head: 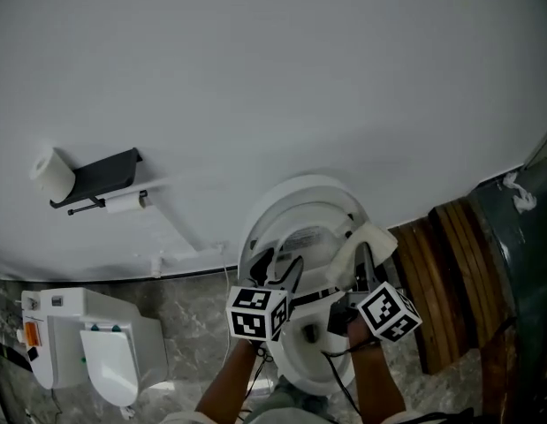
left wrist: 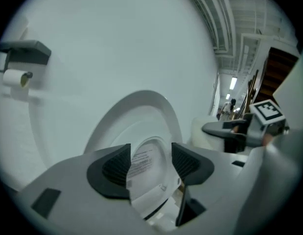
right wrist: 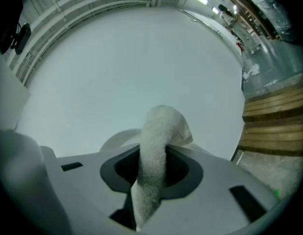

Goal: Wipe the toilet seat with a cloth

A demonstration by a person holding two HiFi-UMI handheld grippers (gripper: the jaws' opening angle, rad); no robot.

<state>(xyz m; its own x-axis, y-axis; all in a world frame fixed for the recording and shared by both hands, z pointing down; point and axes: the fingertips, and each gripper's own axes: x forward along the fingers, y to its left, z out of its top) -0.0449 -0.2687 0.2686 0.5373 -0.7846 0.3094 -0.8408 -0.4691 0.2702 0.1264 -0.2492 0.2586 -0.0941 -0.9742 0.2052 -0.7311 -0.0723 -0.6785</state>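
Just ahead of both tools is the white oval plastic toilet seat [head: 300,203], apparently raised. I judge that a hard push could drop it, or drag the white terry cloth [right wrist: 158,131] free. My right tool [right wrist: 152,168] is clamped on that cloth, which flops forward past its tips. My left tool [left wrist: 150,163] stands wide apart, holding nothing.

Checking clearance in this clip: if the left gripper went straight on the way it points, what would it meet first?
Probably the raised toilet lid, which shows between the open jaws of the left gripper; how far off is unclear.
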